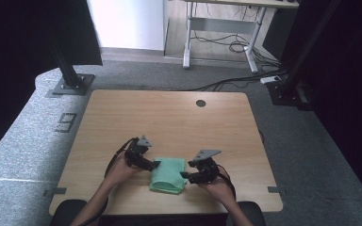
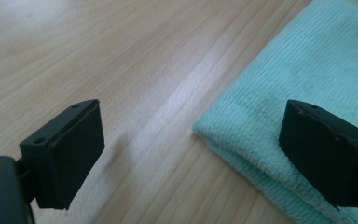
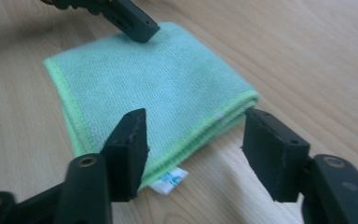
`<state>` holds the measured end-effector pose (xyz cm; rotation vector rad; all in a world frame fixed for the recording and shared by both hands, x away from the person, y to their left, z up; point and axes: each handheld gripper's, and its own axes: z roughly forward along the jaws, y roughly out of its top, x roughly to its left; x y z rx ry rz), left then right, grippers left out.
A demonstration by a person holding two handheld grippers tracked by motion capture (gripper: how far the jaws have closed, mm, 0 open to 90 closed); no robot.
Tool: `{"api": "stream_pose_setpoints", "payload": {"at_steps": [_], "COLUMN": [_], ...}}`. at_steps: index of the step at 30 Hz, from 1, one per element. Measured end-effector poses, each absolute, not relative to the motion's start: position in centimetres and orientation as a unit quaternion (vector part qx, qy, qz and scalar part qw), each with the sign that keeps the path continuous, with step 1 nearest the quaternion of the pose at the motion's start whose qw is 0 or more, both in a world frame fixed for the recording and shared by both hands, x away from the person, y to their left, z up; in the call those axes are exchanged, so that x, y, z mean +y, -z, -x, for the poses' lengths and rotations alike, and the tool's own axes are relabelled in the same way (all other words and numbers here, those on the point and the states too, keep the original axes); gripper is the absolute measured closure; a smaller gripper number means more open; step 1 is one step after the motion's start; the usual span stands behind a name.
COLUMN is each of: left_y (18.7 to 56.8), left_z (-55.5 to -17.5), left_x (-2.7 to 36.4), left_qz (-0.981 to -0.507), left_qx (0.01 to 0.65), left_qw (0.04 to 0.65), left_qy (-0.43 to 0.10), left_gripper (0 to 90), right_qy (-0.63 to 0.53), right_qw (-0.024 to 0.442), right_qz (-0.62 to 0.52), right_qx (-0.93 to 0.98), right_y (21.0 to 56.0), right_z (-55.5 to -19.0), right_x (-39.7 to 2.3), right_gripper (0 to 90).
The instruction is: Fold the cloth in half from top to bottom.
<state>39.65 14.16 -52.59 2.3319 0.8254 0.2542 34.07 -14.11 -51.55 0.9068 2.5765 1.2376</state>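
A folded mint-green cloth (image 1: 168, 175) lies flat near the table's front edge, between the two hands. My left gripper (image 1: 154, 165) is at its left side. In the left gripper view the cloth (image 2: 307, 84) fills the right half, and the left gripper (image 2: 191, 121) stands open, one jaw over bare wood and the other over the cloth's corner. At the cloth's right side my right gripper (image 1: 185, 175) is open. In its own view the right gripper (image 3: 196, 128) frames the cloth's (image 3: 144, 79) near folded edge and white label (image 3: 170, 179) without pressing on them.
The wooden table (image 1: 169, 117) has a round cable hole (image 1: 201, 102) at the back middle. Black frame posts (image 1: 68, 70) stand on grey carpet beyond its far corners. A white desk frame (image 1: 219, 33) with cables stands farther back.
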Motion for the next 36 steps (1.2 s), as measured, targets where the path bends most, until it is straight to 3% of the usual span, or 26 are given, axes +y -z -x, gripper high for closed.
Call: {"api": "stream_pose_setpoints", "payload": {"at_steps": [7,14,21,36], "left_y": [52.7,52.1,52.6,53.7], "left_z": [-39.1,-35.6,-33.2,-32.9], "left_x": [13.8,13.4,13.9,14.6], "left_qz": [-0.887,-0.894,-0.903,-0.894], "left_qx": [0.313,0.282,0.273,0.305], "left_qw": [0.318,0.331,0.314,0.311], "left_qy": [-0.116,-0.105,-0.108,-0.102], "left_gripper": [6.9,7.1,7.1,7.1], "right_qy": [-0.374,-0.359,-0.357,-0.348], "right_qw": [0.084,0.091,0.091,0.103], "right_qz": [-0.296,-0.313,-0.323,-0.331], "right_qx": [0.875,0.875,0.872,0.871], "right_y": [53.2,54.1,54.4,54.4], "right_z": [-33.3,-33.6,-33.7,-32.1], "right_x": [-12.5,-12.6,-12.6,-12.7], "right_gripper": [28.8,23.0,20.6,15.3]}}
